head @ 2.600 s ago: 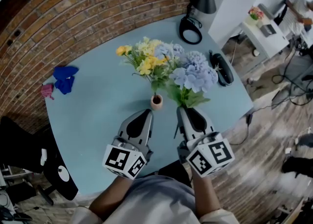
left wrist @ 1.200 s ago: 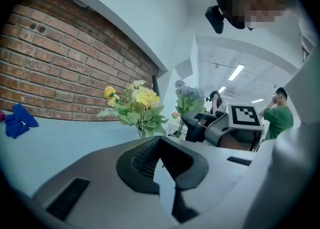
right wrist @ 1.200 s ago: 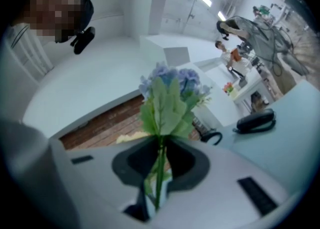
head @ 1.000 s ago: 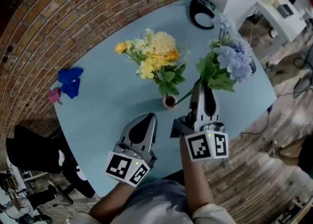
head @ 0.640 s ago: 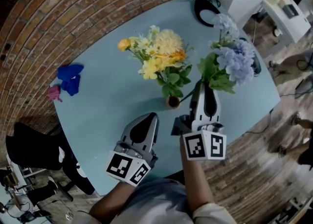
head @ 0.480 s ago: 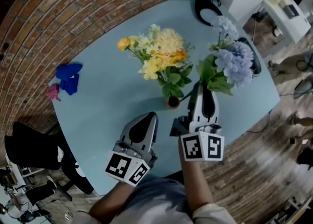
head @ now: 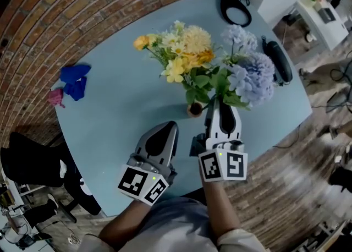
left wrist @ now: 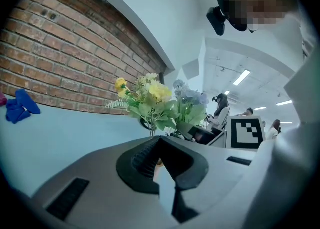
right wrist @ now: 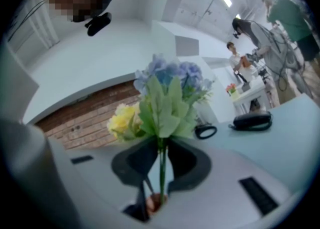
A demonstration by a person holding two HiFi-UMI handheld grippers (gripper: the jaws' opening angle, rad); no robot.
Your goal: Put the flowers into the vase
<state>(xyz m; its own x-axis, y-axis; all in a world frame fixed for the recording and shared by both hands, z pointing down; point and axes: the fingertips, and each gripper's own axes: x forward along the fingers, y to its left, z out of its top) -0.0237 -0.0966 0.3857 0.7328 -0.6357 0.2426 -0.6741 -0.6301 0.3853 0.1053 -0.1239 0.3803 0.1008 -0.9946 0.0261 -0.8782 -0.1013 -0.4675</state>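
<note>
Right gripper view: the right claw (right wrist: pixel 161 173) grasps the stem of the blue flowers (right wrist: pixel 170 80), with the stem's tip at the mouth of the vase (right wrist: pixel 154 201). The vase stands mid-surface and already holds the yellow flowers (head: pixel 184 47). The left claw (head: pixel 166 129) is clenched on nothing. Insertion appears to be in hand; the next move calls for lowering the stem fully, then releasing.

Yellow bouquet (head: pixel 184 53) crowds the vase (head: pixel 193 109) mouth; bare table (head: pixel 110 113) lies open leftward

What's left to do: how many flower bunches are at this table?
2. The yellow bunch stands in the vase; the blue hydrangea bunch is held by its stem in the right gripper beside it. Blue and pink scraps farther left are unclear.
</note>
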